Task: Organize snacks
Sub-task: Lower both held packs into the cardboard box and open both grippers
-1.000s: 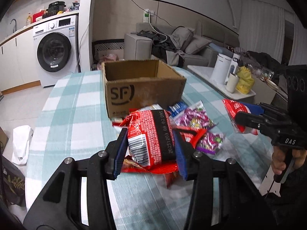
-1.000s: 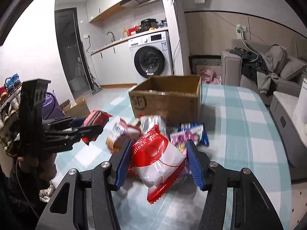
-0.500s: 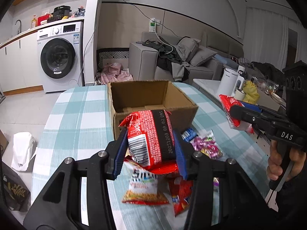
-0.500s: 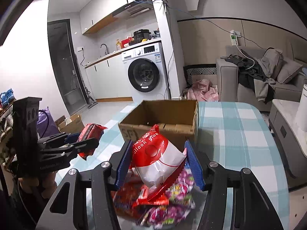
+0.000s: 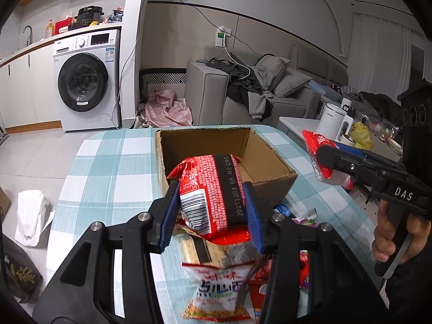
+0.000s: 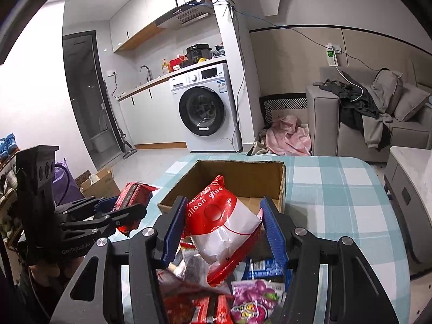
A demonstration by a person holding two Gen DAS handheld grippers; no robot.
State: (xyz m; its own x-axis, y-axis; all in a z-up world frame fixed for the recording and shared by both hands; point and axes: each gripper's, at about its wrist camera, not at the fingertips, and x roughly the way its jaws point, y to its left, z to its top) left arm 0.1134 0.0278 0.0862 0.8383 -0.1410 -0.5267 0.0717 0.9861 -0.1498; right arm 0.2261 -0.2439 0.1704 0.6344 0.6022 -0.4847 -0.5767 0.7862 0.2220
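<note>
My left gripper [image 5: 212,210] is shut on a red snack packet with a barcode [image 5: 213,191], held above the near wall of the open cardboard box [image 5: 272,172]. In the right wrist view my right gripper [image 6: 224,229] is shut on a red and white snack bag [image 6: 224,224], also in front of the cardboard box [image 6: 280,186], whose inside looks empty. Each gripper shows in the other's view: the right gripper [image 5: 324,159] at the right with its bag, the left gripper [image 6: 129,210] at the left with its packet. Loose snack packets [image 5: 218,283] lie on the table below.
The box stands on a table with a teal checked cloth [image 5: 108,167]. More packets, among them a purple candy bag [image 6: 253,302], lie near the front. Behind are a washing machine [image 5: 86,81], a grey sofa [image 5: 243,100] and a side table with a white kettle [image 5: 333,121].
Both grippers have risen and moved forward toward the box with their packets. The box has come closer and its inside now shows, while the loose snacks have dropped low in both views.
</note>
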